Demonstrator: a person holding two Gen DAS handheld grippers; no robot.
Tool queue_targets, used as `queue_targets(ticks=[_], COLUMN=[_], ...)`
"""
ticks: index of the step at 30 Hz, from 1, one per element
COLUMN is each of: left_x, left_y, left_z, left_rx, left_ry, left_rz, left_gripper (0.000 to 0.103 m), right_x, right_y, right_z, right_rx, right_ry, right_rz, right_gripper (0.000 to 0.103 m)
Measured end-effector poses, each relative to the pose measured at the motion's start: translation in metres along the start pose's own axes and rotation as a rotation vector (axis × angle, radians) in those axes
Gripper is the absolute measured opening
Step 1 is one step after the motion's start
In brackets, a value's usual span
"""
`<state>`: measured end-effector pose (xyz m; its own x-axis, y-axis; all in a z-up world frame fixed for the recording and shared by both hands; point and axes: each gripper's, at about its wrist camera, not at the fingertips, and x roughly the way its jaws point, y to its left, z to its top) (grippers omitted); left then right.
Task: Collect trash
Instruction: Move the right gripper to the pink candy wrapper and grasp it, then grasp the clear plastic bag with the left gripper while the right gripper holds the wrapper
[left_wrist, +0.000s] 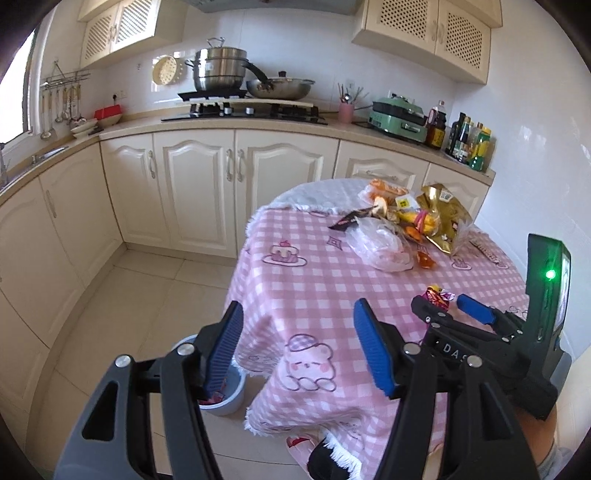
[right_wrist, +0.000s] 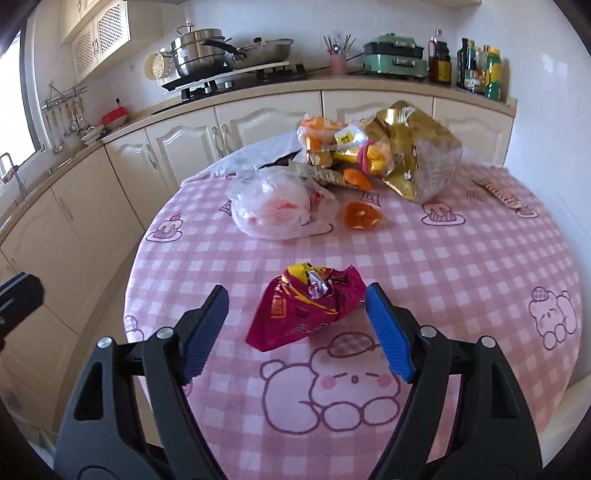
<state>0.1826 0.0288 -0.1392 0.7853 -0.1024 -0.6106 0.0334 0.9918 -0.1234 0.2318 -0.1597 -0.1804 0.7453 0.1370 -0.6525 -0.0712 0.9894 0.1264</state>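
Right tongs (right_wrist: 295, 328) spread around a crumpled magenta snack wrapper (right_wrist: 308, 308) on the desk (right_wrist: 461, 266); left tongs (left_wrist: 295, 347) spread, empty.

The desk (right_wrist: 480, 258) is covered by a soft, matt pink checked cloth with a fringed hem. A crumpled magenta wrapper (right_wrist: 306, 310) of glossy foil-like film is seen on it. A thin, translucent plastic bag (right_wrist: 273, 206) and a shiny gold foil bag (right_wrist: 413, 155) are shown farther back. The jaws of the right gripper (right_wrist: 295, 328) and left gripper (left_wrist: 295, 350) are faced with ribbed blue pads on matt black plastic arms with bright metal pins. Polished steel pots (left_wrist: 218, 70) are seen on a glossy black hob (left_wrist: 243, 112).
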Motion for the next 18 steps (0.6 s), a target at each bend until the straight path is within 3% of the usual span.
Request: queue_targets(ticks=[1,6,12,18], left_x=[0.004,0.029,0.053,0.073], left_y=[-0.003,-0.021,-0.039,-0.055], left_z=[0.000,0.004,0.011,0.020], left_rx=[0.000,0.016,0.029,0.024], left_ry=[0.006,0.040,0.067,0.088], left_rz=[-0.011,-0.045,-0.064,-0.094], left_gripper=[0.061,0.061,0.061,0.061], right_x=[0.002,0.002,-0.005,-0.009], right_y=[-0.003,-0.013,-0.025,-0.044], right_z=[0.000,0.000,0.001,0.006], right_rx=[0.005,-0.003,-0.016,-0.007], right_ry=[0.012,0.021,0.022,0.010], right_rz=[0.006,0.047,0.107,0.102], right_gripper=[0.051,0.049,0.036,0.034])
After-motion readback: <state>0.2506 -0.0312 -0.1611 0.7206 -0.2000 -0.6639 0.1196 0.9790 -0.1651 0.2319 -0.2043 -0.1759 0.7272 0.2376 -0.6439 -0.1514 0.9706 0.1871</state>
